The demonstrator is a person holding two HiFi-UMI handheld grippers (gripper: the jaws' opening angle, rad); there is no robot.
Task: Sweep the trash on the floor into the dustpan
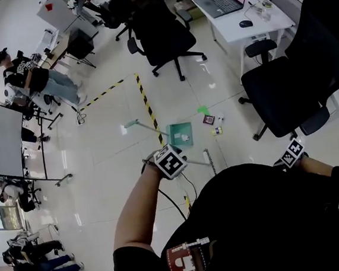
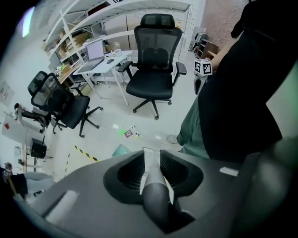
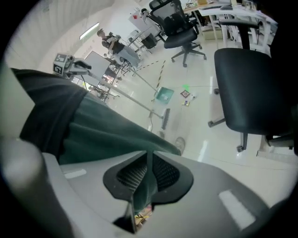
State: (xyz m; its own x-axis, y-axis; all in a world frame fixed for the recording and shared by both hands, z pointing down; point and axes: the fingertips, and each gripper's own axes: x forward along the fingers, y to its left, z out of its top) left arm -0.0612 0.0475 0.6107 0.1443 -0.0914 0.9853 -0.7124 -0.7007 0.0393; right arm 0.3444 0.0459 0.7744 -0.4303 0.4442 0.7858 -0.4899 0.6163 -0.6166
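Observation:
My left gripper (image 1: pixel 171 161) (image 2: pixel 152 162) points straight down and is shut on the grey broom handle (image 2: pixel 156 200). The broom head (image 1: pixel 209 161) (image 3: pixel 165 119) rests on the floor just in front of me. A green dustpan (image 1: pixel 180 134) (image 2: pixel 122 150) (image 3: pixel 164 95) lies a little farther out, its long handle (image 1: pixel 142 127) slanting to the left. Small bits of trash (image 1: pixel 208 120) (image 2: pixel 128 133) (image 3: pixel 186 94) are scattered just beyond the pan: a green scrap, a dark card, a yellow piece. My right gripper (image 1: pixel 293 153) (image 3: pixel 149 169) is low at my right side, its jaws shut on a thin dark green strip that I cannot identify.
Black office chairs (image 1: pixel 285 97) (image 1: pixel 166 37) stand right and far ahead. A white desk (image 1: pixel 236 27) with a laptop is at the back right. Yellow-black tape (image 1: pixel 149 107) runs across the floor toward the dustpan. Seated people (image 1: pixel 33 79) and a dark panel (image 1: pixel 0 139) are at the left.

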